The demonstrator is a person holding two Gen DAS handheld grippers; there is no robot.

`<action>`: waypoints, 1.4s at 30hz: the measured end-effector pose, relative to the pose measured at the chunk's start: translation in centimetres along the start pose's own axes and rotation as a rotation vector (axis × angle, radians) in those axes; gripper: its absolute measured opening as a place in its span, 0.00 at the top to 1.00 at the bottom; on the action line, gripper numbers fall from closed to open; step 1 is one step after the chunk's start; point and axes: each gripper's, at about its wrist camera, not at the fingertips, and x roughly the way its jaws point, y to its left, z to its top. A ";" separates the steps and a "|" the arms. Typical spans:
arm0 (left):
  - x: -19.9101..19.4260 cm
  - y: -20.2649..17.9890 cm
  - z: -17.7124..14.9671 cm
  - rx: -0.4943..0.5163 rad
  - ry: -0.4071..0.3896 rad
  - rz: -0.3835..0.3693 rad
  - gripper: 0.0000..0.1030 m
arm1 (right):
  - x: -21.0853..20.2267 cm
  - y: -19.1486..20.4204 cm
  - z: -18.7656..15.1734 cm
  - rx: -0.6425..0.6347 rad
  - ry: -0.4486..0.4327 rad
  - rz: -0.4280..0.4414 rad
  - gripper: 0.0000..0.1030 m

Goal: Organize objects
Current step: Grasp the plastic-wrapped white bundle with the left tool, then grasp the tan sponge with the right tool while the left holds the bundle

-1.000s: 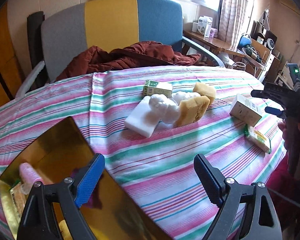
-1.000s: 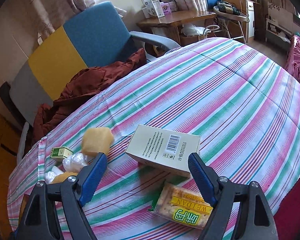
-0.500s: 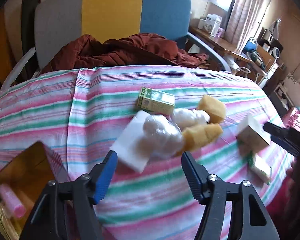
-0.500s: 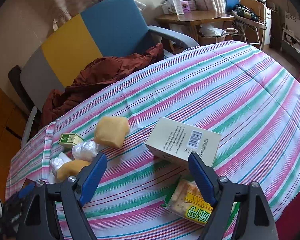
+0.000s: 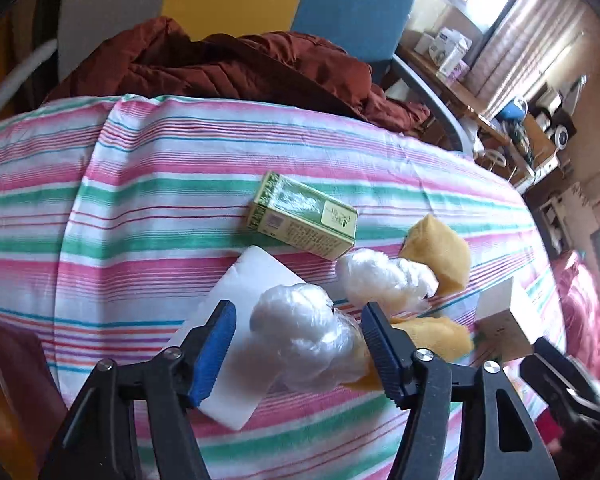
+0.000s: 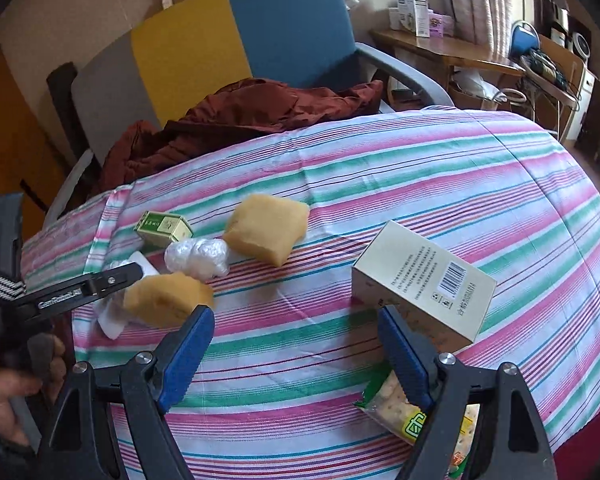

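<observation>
My left gripper (image 5: 300, 340) hangs low over the pile on the striped tablecloth (image 5: 160, 208). Its jaws are closing, with a crumpled clear plastic ball (image 5: 300, 332) between them; the pads stand just off its sides. That ball lies on a white foam block (image 5: 240, 300). Beside it are a second plastic ball (image 5: 384, 280), two yellow sponges (image 5: 436, 256) (image 5: 432, 336) and a small green box (image 5: 304, 220). My right gripper (image 6: 296, 344) is open over bare cloth, holding nothing. A beige carton (image 6: 424, 280) lies just right of it, and a cracker packet (image 6: 404, 416) sits under its right finger.
A chair (image 6: 228, 48) with a grey, yellow and blue back stands behind the table, with a rust-red jacket (image 6: 252, 116) on its seat. A cluttered wooden desk (image 6: 440, 48) is at the back right. A hand (image 6: 4, 392) holds the left gripper at the table's left edge.
My left gripper left the gold tray, moved right and down to the pile, and narrowed its jaws around the plastic ball. My right gripper swung left, still open, so the carton now lies to its right.
</observation>
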 end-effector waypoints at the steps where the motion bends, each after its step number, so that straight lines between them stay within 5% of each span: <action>1: -0.1 -0.3 -0.1 0.024 -0.008 -0.005 0.60 | 0.1 0.2 -0.1 -0.010 0.001 -0.001 0.18; 6: -1.5 0.3 -0.9 0.022 -0.034 -0.054 0.67 | 0.4 1.2 -0.2 -0.051 0.015 0.020 0.18; 22: -10.7 4.3 -5.1 -0.014 -0.151 -0.117 0.67 | 5.5 9.2 0.2 -0.210 0.091 0.089 0.19; 23: -11.2 4.5 -5.4 -0.016 -0.156 -0.118 0.67 | 6.2 9.3 0.4 -0.201 0.097 0.104 0.25; 24: -11.7 4.7 -5.6 -0.020 -0.161 -0.118 0.67 | 6.7 9.3 0.5 -0.187 0.112 0.133 0.43; 26: -12.5 5.3 -6.1 -0.034 -0.168 -0.119 0.67 | 7.6 9.2 0.8 -0.168 0.134 0.160 0.47; 42: -22.4 16.0 -13.0 -0.248 -0.291 0.018 0.66 | 0.0 11.2 -0.6 -0.234 0.020 0.273 0.53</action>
